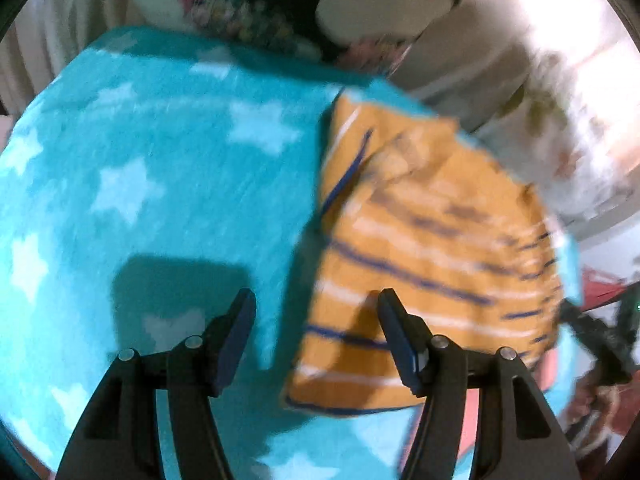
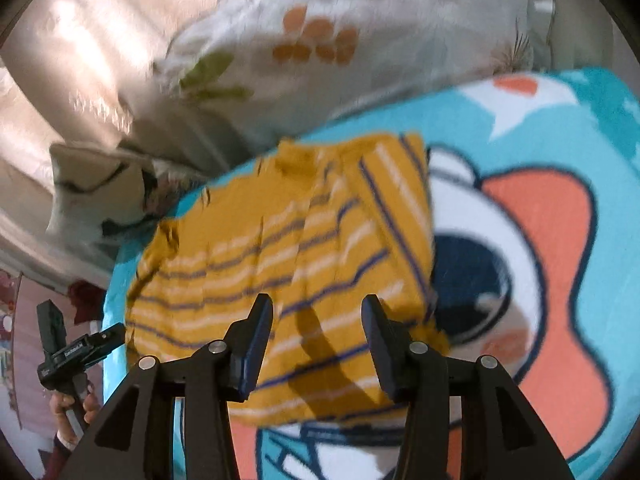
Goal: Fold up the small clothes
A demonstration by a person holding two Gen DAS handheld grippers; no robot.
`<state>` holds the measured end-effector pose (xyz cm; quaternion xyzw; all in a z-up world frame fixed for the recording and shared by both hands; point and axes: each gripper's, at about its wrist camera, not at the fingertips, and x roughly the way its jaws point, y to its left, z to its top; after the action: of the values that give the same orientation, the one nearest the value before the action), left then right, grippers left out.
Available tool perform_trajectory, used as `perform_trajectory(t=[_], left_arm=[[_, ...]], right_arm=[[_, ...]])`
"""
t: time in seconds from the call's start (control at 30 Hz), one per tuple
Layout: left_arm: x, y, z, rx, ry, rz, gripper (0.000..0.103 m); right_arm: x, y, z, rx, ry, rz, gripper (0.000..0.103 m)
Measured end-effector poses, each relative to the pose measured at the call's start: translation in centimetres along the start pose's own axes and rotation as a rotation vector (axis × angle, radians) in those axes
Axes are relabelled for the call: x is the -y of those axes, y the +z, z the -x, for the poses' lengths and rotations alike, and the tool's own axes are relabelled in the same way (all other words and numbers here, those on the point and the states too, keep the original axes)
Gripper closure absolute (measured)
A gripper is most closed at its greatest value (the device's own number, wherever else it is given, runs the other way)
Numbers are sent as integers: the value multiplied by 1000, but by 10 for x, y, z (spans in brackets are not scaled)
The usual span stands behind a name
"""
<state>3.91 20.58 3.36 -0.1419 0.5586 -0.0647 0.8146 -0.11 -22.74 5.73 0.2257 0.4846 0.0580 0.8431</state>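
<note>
A small mustard-yellow garment with white and navy stripes [image 1: 424,248] lies folded on a turquoise blanket [image 1: 160,184]. In the left wrist view it lies to the right, and my left gripper [image 1: 316,308] is open and empty above its left edge. In the right wrist view the same garment [image 2: 304,264] lies ahead and below. My right gripper [image 2: 318,312] is open and empty just above its near part. Both views are blurred by motion.
The blanket has white stars and a big cartoon face [image 2: 520,264]. Floral pillows [image 2: 344,48] and pale bedding lie behind it. The other hand-held gripper [image 2: 68,348] shows at the left edge of the right wrist view, beyond the blanket's edge.
</note>
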Motion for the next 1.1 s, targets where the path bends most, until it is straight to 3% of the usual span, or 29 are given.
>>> perform_trajectory(t=[0.1, 0.17, 0.23, 0.3, 0.33, 0.37, 0.43, 0.6, 0.73, 0.9, 1.1], left_arm=[[-1, -3, -11, -4, 135, -25, 40], [-6, -1, -9, 14, 196, -19, 40], [-11, 1, -8, 17, 258, -15, 40], [-19, 0, -5, 23, 391, 16, 43], [-22, -2, -4, 23, 394, 35, 43], [-28, -5, 1, 18, 365, 74, 43], [-34, -15, 18, 36, 275, 144, 43], [-10, -48, 51, 92, 238, 137, 41], [16, -67, 63, 106, 222, 125, 41], [31, -80, 64, 105, 223, 110, 35], [23, -68, 50, 84, 200, 67, 35]], right_arm=[[14, 1, -9, -16, -30, -24, 60], [24, 5, -10, -23, -67, -28, 89], [29, 8, -7, -27, -105, 5, 93], [33, 7, -2, -24, -150, 22, 93], [35, 6, 2, -21, -176, 28, 89], [37, 6, 6, -16, -216, 30, 75], [46, 2, 19, 2, -200, 24, 68], [50, -8, 49, 45, -169, 52, 68], [30, -5, 59, 71, -111, 111, 67], [-24, -11, 42, 33, 17, 218, 68], [-120, -15, -6, -17, 84, 342, 68]])
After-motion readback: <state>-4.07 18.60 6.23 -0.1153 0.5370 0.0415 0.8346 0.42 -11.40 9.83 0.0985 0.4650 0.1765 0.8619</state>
